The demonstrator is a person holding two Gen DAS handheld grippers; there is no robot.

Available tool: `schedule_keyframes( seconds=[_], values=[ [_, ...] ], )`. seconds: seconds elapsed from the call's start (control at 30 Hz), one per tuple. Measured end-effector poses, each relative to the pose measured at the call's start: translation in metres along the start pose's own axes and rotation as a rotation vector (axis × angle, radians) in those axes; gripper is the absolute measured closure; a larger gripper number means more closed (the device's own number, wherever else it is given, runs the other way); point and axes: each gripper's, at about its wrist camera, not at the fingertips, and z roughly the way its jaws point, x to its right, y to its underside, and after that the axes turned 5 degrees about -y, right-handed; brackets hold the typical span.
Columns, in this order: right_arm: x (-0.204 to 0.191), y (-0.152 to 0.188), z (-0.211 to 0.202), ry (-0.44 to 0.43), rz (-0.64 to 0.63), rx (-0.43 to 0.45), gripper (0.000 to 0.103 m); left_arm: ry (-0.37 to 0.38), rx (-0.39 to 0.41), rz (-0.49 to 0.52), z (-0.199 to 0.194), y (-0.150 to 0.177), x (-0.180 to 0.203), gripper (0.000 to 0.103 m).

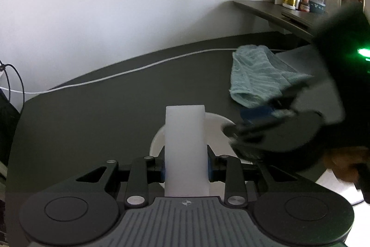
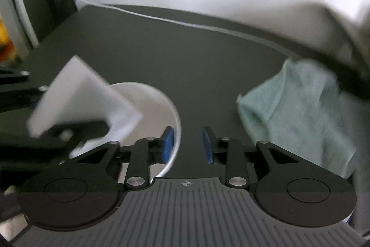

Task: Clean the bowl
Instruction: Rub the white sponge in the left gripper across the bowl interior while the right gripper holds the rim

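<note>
Sponge [image 1: 185,145] was what my left gripper [image 1: 186,169] held, a white block squeezed between its pads and poking out over the white bowl [image 2: 159,105], which sat on the dark table [image 2: 185,57] with a green towel [image 2: 298,112] lying off to one side. My right gripper [image 2: 188,146] was spread wide and held nothing, with one pad at the bowl's rim and the other over bare table. I thought the sponge was soft and light and would squash when pushed, while the bowl looked hard, smooth and easy to slide or chip, so I judged the rim was the best place to pinch it and keep it from moving.
</note>
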Motion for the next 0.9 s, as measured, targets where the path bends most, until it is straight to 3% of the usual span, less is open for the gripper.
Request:
schedule_keyframes(
  seconds=[0.13, 0.3, 0.47, 0.6, 0.7, 0.9],
  values=[
    [0.002, 0.014, -0.004, -0.041, 0.087, -0.005, 0.069, 0.006, -0.003, 0.002, 0.012, -0.008, -0.002, 0.072],
    [-0.008, 0.020, -0.005, -0.058, 0.081, -0.009, 0.067, 0.007, 0.004, 0.015, 0.019, -0.010, 0.003, 0.072],
    [-0.020, 0.016, -0.004, 0.038, -0.111, 0.033, 0.089, -0.002, -0.007, 0.010, 0.011, -0.003, -0.001, 0.071],
    [-0.017, 0.004, -0.004, 0.050, -0.199, 0.021, 0.090, 0.048, -0.024, -0.023, 0.001, 0.002, -0.006, 0.071],
    [-0.018, 0.001, -0.004, 0.034, -0.214, 0.004, 0.096, 0.037, -0.015, -0.004, -0.003, 0.005, 0.001, 0.072],
    [-0.014, 0.010, -0.006, 0.022, -0.148, 0.025, 0.095, 0.031, -0.016, -0.004, 0.014, -0.003, 0.005, 0.073]
  ],
)
